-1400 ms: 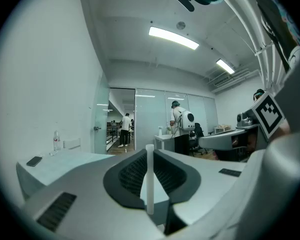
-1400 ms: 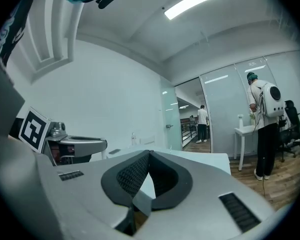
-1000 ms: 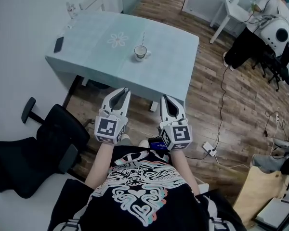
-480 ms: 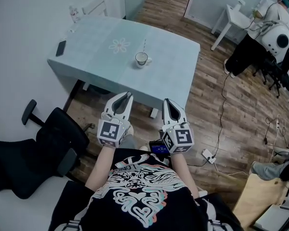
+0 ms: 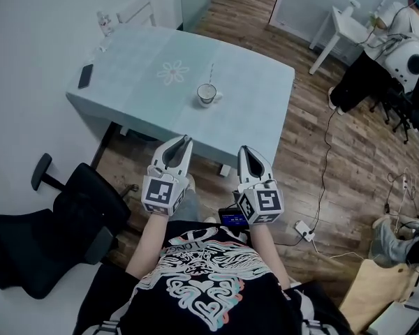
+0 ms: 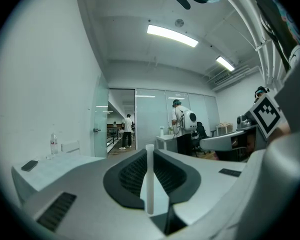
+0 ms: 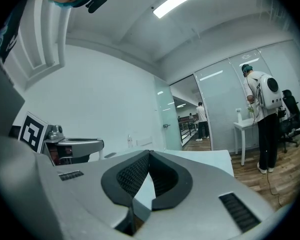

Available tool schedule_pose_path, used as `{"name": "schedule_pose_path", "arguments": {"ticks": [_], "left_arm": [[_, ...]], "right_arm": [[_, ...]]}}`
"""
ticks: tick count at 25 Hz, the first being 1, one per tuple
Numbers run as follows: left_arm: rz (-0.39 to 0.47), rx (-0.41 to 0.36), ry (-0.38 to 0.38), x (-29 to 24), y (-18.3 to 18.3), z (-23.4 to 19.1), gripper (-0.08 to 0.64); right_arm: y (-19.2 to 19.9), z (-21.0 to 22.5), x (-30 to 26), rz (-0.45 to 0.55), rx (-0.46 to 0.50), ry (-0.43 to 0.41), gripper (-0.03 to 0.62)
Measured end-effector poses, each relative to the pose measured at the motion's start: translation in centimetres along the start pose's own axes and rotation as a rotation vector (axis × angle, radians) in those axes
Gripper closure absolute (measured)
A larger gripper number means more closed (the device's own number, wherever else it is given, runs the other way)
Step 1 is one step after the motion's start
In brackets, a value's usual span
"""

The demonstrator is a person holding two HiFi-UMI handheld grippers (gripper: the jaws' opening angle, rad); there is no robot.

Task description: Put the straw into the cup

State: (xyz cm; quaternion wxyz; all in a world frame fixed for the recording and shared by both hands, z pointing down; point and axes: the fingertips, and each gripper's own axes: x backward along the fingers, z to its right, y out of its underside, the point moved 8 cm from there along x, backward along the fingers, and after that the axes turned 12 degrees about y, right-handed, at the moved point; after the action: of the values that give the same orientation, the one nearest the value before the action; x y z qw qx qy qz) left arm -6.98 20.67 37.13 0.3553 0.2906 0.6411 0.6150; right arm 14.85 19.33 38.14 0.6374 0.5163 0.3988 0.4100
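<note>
A white cup (image 5: pixel 207 94) stands near the middle of the pale teal table (image 5: pixel 140 89). A thin straw-like stick (image 5: pixel 211 72) shows just beyond it; I cannot tell whether it stands in the cup or lies behind it. Both grippers hover side by side in front of the person's chest, short of the table's near edge. My left gripper (image 5: pixel 184 139) (image 6: pixel 149 151) is shut, and a short white straw (image 6: pixel 149 184) stands upright between its pads. My right gripper (image 5: pixel 241 149) (image 7: pixel 149 152) is shut with nothing in it.
A dark phone (image 5: pixel 85 76) and a bottle (image 5: pixel 105 24) sit at the table's far left. A black office chair (image 5: pixel 70 215) stands left of the person. Cables and a power strip (image 5: pixel 304 218) lie on the wood floor at right. Another person (image 5: pixel 398 33) works at back right.
The table and cup have drifted lower in the head view, nearer to the grippers. Both grippers stay shut in the same pose before the body.
</note>
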Motion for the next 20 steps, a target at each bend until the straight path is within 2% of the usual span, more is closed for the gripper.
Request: {"name": "schedule_pose_path", "arguments": {"ticks": [11,20], "left_arm": [[-0.001,0.004,0.009,-5.4,-0.3,-7.8,0.508],[-0.023,0.036,0.026,-9.9,-0.2,-15.1,0.509]], "right_arm": [[-0.7,-0.1,-9.5,-0.004,0.003,0.005,0.603],[-1.1,-0.8,-17.4,-0.041,0.023,0.024,0.603]]}}
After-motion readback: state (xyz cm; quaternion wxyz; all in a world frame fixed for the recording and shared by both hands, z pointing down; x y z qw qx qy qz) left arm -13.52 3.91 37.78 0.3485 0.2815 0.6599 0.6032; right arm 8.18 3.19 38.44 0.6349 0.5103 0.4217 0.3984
